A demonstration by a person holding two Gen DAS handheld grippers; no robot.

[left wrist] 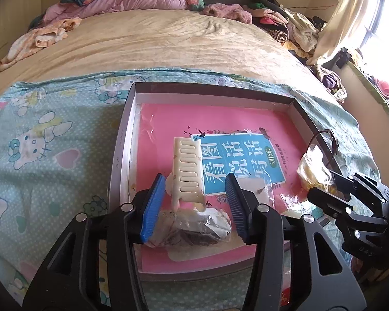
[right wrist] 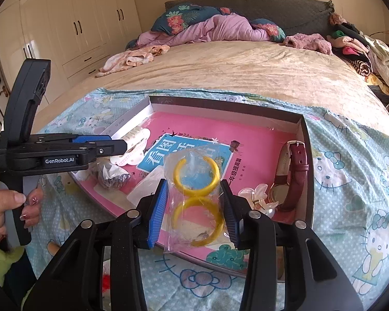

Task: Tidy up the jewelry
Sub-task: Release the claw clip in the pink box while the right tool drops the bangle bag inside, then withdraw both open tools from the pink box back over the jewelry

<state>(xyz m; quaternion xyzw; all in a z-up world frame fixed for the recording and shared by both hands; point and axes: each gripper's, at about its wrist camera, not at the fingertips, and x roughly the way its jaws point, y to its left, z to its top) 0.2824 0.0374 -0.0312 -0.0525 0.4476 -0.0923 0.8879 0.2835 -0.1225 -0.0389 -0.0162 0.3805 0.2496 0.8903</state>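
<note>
A shallow grey box [right wrist: 307, 155] with a pink book [right wrist: 246, 134] in its bottom lies on the bed. My right gripper [right wrist: 194, 210] is shut on a clear bag of yellow hoop earrings [right wrist: 197, 181], held over the box's near edge. In the left wrist view this bag [left wrist: 312, 171] shows at the right. My left gripper [left wrist: 195, 203] is open over a white comb clip [left wrist: 188, 173] and a clear bag of dark jewelry [left wrist: 194, 229] in the box. A maroon-strapped watch [right wrist: 290, 176] and a pale claw clip [right wrist: 258, 198] lie in the box's right corner.
The box sits on a light blue Hello Kitty cloth [left wrist: 46, 140] over a beige bedspread [right wrist: 233, 67]. Piled clothes [right wrist: 360, 49] and bedding [right wrist: 207, 29] lie at the bed's far end. White wardrobes [right wrist: 64, 31] stand at left.
</note>
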